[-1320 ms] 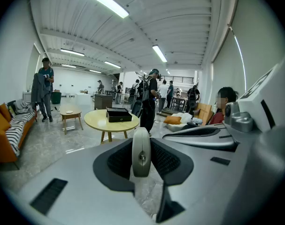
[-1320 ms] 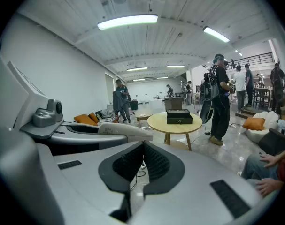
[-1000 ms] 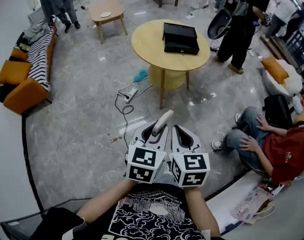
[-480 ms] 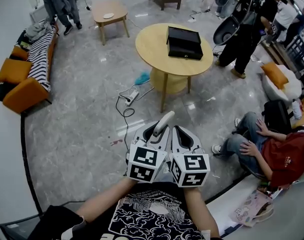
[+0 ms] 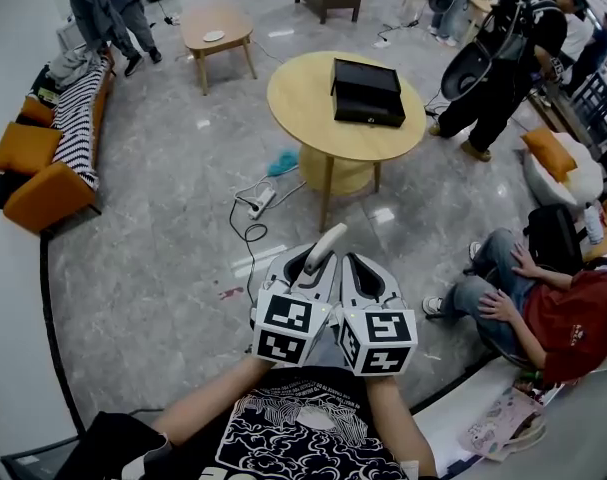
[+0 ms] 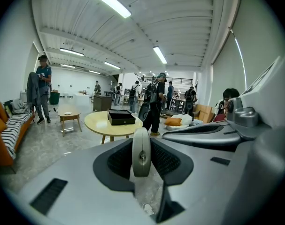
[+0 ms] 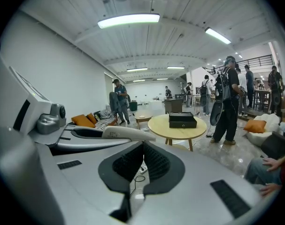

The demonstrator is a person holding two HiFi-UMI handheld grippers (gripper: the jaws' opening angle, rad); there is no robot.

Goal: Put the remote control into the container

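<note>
A slim pale grey remote control [image 5: 326, 243] sticks up and forward from my left gripper [image 5: 308, 258], which is shut on it. In the left gripper view the remote [image 6: 141, 151] stands edge-on between the dark pads. My right gripper [image 5: 355, 260] is held close beside the left one, at chest height above the floor. Its jaws [image 7: 142, 149] are shut with nothing between them. The remote [image 7: 126, 133] also shows to the left in the right gripper view. The container, a black box [image 5: 367, 91], lies on a round yellow table [image 5: 303, 93] some way ahead.
A power strip with a cable [image 5: 255, 200] lies on the marble floor between me and the table. A person sits at the right [image 5: 543, 303], and another stands by the table [image 5: 493, 63]. A small wooden table [image 5: 215, 23] and a sofa [image 5: 43, 168] stand at the left.
Both grippers keep their pose and the left keeps hold of the remote. The head view has shifted a little, so the table and box sit slightly lower in the frame.
</note>
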